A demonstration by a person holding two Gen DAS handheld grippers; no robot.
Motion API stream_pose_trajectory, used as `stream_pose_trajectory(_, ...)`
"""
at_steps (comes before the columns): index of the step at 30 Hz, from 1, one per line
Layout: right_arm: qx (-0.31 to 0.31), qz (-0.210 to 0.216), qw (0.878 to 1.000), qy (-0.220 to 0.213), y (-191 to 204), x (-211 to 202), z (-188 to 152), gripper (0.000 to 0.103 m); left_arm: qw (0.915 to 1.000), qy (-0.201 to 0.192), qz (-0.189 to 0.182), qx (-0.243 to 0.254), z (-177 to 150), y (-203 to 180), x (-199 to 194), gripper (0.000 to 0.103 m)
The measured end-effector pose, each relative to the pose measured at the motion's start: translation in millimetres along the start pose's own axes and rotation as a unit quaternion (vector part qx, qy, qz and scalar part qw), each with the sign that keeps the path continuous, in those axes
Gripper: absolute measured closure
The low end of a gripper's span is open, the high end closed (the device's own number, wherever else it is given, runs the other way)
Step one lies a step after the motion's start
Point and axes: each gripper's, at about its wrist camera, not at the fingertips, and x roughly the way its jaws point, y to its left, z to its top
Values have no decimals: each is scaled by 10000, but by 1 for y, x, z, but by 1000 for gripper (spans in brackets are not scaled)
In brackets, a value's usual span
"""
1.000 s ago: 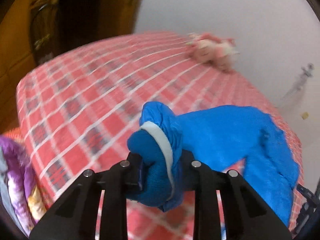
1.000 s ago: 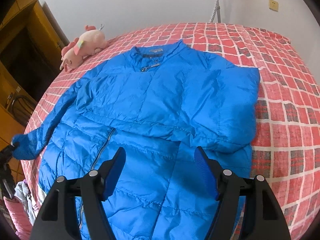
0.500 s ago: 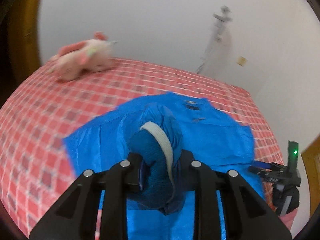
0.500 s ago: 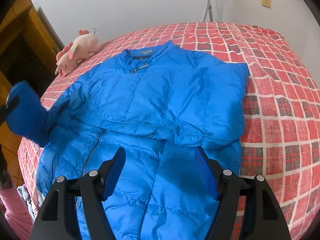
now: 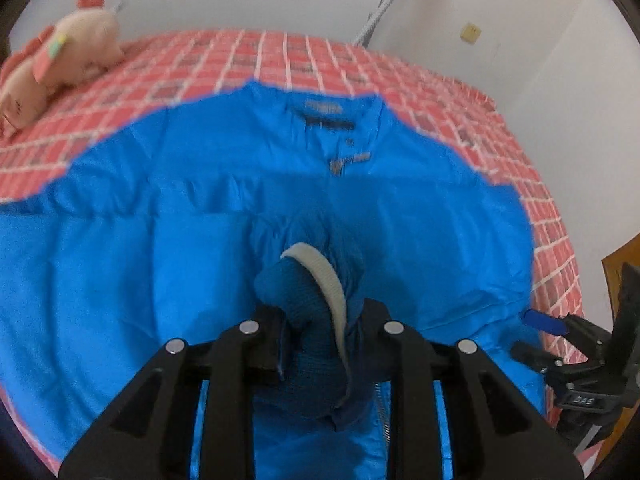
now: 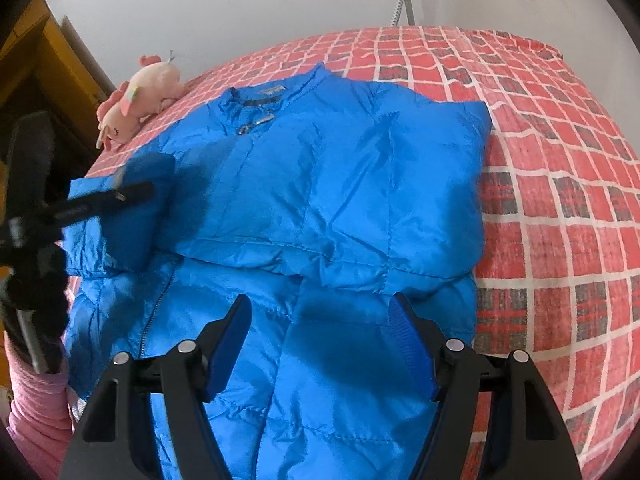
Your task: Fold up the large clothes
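Jacket (image 6: 320, 184), bright blue and padded, is what we have spread front-up across the red checked bedspread (image 6: 560, 200), its collar (image 6: 256, 98) pointing away from us toward the white wall (image 6: 240, 4) and its zip running down toward our tools. Our left gripper (image 5: 320, 344) has the knitted cuff (image 5: 308, 308) of one sleeve between its jaws; the jaws are easing open, yet the cuff, with its pale band, is bunched tight between the pads. Directly beyond that gripper lies the chest of the jacket, and the collar sits further ahead of it. Our right gripper (image 6: 320, 344) hangs over the lower front of the jacket with its blue pads (image 6: 412, 344) standing wide apart and nothing between them; the fabric below it lies flat. The jacket's other sleeve is already folded across the chest, just ahead of the right gripper. From the right wrist view, the left gripper appears blurred off to the left of the right one, carrying the sleeve over the jacket's near shoulder, with a pink sleeve (image 6: 36, 420) of our arm below it. A pink plush toy (image 6: 136, 100) lies on the bedspread beyond the left gripper, just beside the jacket's shoulder. A wooden cabinet (image 6: 44, 64) stands further left of it.
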Motion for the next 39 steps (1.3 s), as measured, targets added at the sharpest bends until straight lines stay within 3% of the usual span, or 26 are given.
stream_pose_trajectory(3, -6, -23, 10000, 24, 0, 3, -1, 32, 9998, -56, -140, 101, -4, -2, -7, 59)
stream_pose_trajectory(5, -25, -48, 10000, 7, 1, 3, -1, 32, 9982, -225, -488, 268, -11, -6, -30, 38)
stream_pose_trajectory(7, -70, -54, 10000, -19, 3, 2, -1, 32, 9962, -492, -529, 482, -18, -7, -52, 31)
stream_pose_trajectory(10, -152, -70, 9998, -65, 9, 0, -1, 32, 9950, -794, -297, 521, -26, 8, -75, 31)
stream_pose_trajectory(14, -230, -57, 9997, -64, 17, 0, 0, 32, 9964, -696, 422, 214, -29, 51, -61, 32)
stream_pose_trajectory(16, -273, -52, 9996, -56, 23, 1, 3, 32, 9989, -358, 319, 1, -29, 72, -37, 33)
stream_pose_trajectory(18, -318, -2, 9995, -52, 30, 0, 6, 32, 9992, -259, 304, -43, -31, 82, -21, 33)
stream_pose_trajectory(21, -380, 254, 9989, 47, 46, 4, 20, 24, 9983, -359, 432, 154, -31, 78, -18, 33)
stream_pose_trajectory(28, -304, 1121, 9911, 649, 78, 64, 69, 20, 9975, -685, 80, -182, -32, 89, -49, 33)
stream_pose_trajectory(31, -456, 1091, 9898, 791, 97, 90, 80, 19, 9954, -913, 83, -287, -30, 95, -65, 33)
stream_pose_trajectory(32, -558, 1062, 9901, 731, 103, 93, 82, 24, 9946, -980, 96, -316, -30, 97, -70, 33)
stream_pose_trajectory(33, -617, 1077, 9897, 714, 108, 94, 84, 46, 9942, -1015, 108, -330, -29, 98, -72, 33)
stream_pose_trajectory(36, -629, 1229, 9880, 690, 111, 93, 85, 80, 9929, -1106, 110, -430, -29, 105, -80, 33)
stream_pose_trajectory(39, -607, 1165, 9904, 425, 103, 74, 86, 86, 9916, -1215, 61, -448, -28, 106, -89, 33)
